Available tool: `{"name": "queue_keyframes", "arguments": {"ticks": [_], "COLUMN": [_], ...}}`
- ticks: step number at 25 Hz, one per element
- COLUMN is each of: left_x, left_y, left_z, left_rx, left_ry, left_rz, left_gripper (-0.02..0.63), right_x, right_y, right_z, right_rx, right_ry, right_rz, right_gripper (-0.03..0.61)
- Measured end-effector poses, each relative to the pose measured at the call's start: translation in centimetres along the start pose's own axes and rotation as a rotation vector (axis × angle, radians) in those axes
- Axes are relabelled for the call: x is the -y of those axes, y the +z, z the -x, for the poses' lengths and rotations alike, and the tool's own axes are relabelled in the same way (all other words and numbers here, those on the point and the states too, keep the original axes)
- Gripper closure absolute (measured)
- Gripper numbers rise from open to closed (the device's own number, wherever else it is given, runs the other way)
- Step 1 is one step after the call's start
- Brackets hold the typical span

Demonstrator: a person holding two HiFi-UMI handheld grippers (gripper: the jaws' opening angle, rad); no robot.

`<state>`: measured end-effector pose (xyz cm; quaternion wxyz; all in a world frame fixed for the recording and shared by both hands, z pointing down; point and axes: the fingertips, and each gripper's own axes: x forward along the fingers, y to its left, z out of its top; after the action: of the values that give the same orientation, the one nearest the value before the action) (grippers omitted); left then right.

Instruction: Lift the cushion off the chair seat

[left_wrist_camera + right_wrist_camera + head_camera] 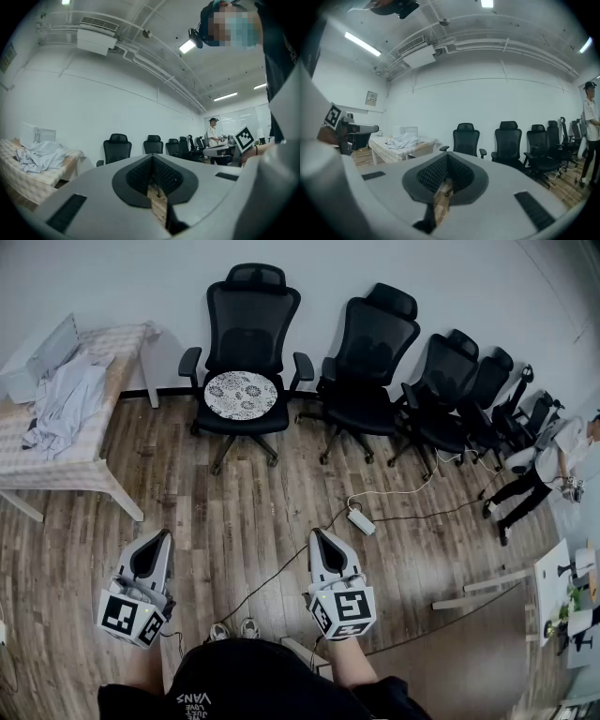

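One round cushion [241, 391] lies flat on the leftmost chair [246, 315].

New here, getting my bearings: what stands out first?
Black office chairs line the white wall; the leftmost chair holds a round patterned cushion on its seat. Nearer, the left gripper and right gripper, both shut and empty, hang above the wood floor.

The only legible print is "VANS", seen upside down on the person's dark shirt [246, 679].
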<state>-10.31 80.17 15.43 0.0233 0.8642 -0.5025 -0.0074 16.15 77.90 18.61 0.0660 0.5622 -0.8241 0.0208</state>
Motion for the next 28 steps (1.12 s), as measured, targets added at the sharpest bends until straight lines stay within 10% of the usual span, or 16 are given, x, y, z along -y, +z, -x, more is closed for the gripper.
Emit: {"name": "queue_keyframes", "arguments": {"ticks": [28], "left_x": [0.4], "left_y": [-0.5], "left_z": [-2.4], "left_rx": [-0.005], "left_ry": [0.023], "left_rz": [0.005], "left_gripper": [0.603], "right_x": [1.5], "right_y": [0.2], "right_z": [-1.8], "right_rx": [0.011], "right_ry": [0.06], "right_rz": [0.007], "right_gripper": [0.561]}}
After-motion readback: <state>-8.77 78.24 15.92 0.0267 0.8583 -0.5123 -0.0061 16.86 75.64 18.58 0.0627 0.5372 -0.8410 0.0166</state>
